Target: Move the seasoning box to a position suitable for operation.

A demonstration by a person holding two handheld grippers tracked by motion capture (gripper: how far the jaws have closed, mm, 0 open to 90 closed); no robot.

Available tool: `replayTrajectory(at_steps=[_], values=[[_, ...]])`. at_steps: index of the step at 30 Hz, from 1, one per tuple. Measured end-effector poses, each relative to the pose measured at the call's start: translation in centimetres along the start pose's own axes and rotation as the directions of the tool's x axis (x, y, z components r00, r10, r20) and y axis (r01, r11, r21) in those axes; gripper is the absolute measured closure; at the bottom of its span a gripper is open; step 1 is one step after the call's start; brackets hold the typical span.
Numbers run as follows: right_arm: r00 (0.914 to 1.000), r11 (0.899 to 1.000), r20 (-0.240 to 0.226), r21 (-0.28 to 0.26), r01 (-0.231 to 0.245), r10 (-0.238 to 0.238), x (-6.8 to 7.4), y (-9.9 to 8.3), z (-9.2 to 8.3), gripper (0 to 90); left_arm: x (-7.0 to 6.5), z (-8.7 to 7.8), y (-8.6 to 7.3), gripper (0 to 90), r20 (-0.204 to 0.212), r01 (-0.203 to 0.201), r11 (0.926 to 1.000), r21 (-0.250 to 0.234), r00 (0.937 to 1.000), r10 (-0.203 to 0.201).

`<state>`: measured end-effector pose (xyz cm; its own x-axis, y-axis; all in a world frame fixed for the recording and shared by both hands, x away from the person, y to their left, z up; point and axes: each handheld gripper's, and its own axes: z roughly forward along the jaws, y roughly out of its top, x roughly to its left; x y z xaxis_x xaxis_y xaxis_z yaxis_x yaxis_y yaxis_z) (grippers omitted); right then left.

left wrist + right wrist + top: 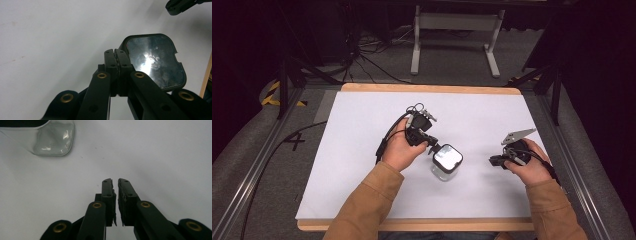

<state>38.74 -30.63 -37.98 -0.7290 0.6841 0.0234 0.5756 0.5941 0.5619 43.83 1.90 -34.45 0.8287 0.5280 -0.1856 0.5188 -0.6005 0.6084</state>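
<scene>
A clear glass jar [443, 173] with a black-rimmed square lid [448, 157] stands at the middle of the white tabletop [362, 165]. My left gripper [435, 150] is shut, its tips right beside the lid's left corner. In the left gripper view the jaws [115, 51] are pressed together with nothing seen between them, next to the shiny lid [155, 62]. My right gripper [492, 161] rests low to the right of the jar, pointing toward it. Its jaws [116, 181] stand all but together, a thin slit between the pads, holding nothing. The jar's glass base [53, 143] lies ahead to the left.
The tabletop has a wooden border [427, 88] and metal rails along its sides. The other gripper's black tip [178, 6] shows at the top right of the left gripper view. A white frame stand [457, 35] and cables lie on the floor beyond.
</scene>
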Motion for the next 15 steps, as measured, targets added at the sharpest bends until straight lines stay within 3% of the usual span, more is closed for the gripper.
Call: replayTrajectory(at_steps=[15], values=[[1.0, 1.0, 0.004, 0.0, 0.006, -0.006, 0.05, 0.03, 0.07, 83.2, 0.0, 0.28, 0.08, 89.8, 0.007, 0.0, 1.0, -0.007, 1.0, 0.0]])
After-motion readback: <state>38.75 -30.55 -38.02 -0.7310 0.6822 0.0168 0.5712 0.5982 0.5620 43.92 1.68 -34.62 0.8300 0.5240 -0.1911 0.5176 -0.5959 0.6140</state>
